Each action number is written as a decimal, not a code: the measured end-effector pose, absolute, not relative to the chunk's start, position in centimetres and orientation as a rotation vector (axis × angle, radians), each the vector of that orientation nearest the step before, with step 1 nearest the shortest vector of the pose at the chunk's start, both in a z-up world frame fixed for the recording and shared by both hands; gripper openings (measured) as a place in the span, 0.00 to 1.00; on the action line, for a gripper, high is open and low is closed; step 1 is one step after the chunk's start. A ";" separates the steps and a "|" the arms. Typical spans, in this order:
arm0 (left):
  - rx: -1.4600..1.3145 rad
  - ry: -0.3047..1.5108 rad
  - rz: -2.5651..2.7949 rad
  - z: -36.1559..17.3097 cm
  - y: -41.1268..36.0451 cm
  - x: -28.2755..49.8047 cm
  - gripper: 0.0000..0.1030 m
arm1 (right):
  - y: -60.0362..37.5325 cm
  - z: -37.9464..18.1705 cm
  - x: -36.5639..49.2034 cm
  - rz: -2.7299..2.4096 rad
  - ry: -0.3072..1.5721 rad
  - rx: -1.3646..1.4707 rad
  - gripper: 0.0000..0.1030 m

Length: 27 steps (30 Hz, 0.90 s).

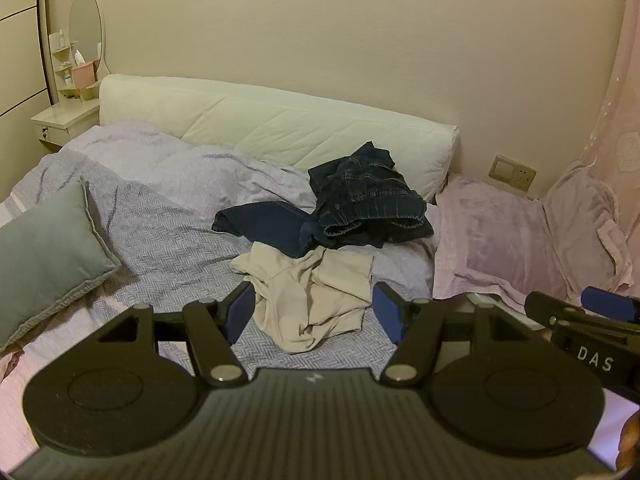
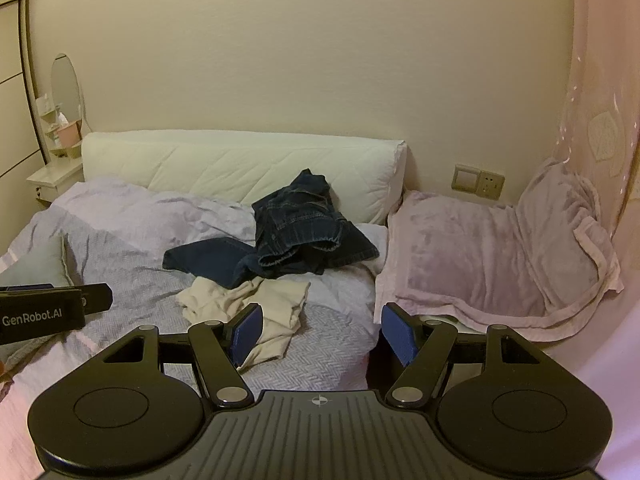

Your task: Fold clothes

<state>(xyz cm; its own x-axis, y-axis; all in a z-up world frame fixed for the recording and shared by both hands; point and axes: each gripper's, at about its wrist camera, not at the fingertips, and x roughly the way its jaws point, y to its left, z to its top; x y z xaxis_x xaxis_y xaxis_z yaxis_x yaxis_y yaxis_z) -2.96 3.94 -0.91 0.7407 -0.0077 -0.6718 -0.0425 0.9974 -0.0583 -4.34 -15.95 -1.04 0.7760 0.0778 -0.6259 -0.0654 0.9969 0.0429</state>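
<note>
Bed (image 1: pixel 168 240), lavender herringbone cover: crumpled beige garment (image 1: pixel 312 300) near the foot edge, dark denim jeans (image 1: pixel 360 204) heaped just behind it toward the white headboard (image 1: pixel 280 128), the two touching. Grey pillow (image 1: pixel 44 248) at the left edge; pink blanket (image 2: pixel 480 256) beside the right edge. Left gripper (image 1: pixel 314 316) and right gripper (image 2: pixel 322 332): jaws spread wide, empty, held above the foot edge, clear of the clothes.

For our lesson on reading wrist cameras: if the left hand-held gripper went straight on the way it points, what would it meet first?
Probably the crumpled beige garment, which lies on the bed between the open fingers of the left hand-held gripper. The dark jeans lie beyond it. Depth is unclear, so this is a judgement.
</note>
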 end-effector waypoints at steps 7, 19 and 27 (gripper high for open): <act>-0.084 0.729 0.018 -1.1 4.4 -3.3 0.60 | -15.8 -1.0 -4.4 0.075 0.679 0.015 0.67; -0.104 0.745 0.020 -1.7 5.4 -3.4 0.60 | -15.1 -1.2 -4.2 0.082 0.688 0.003 0.67; -0.122 0.744 0.027 -1.9 6.1 -3.5 0.60 | -14.7 -1.3 -4.1 0.080 0.689 -0.001 0.67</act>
<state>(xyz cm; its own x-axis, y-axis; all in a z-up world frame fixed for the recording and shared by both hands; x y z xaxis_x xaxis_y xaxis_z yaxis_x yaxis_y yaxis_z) -3.46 6.09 -1.93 0.7358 -0.0186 -0.6770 -0.0679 0.9926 -0.1010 -4.09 -14.69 -1.32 0.7691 0.0738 -0.6349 -0.0746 0.9969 0.0255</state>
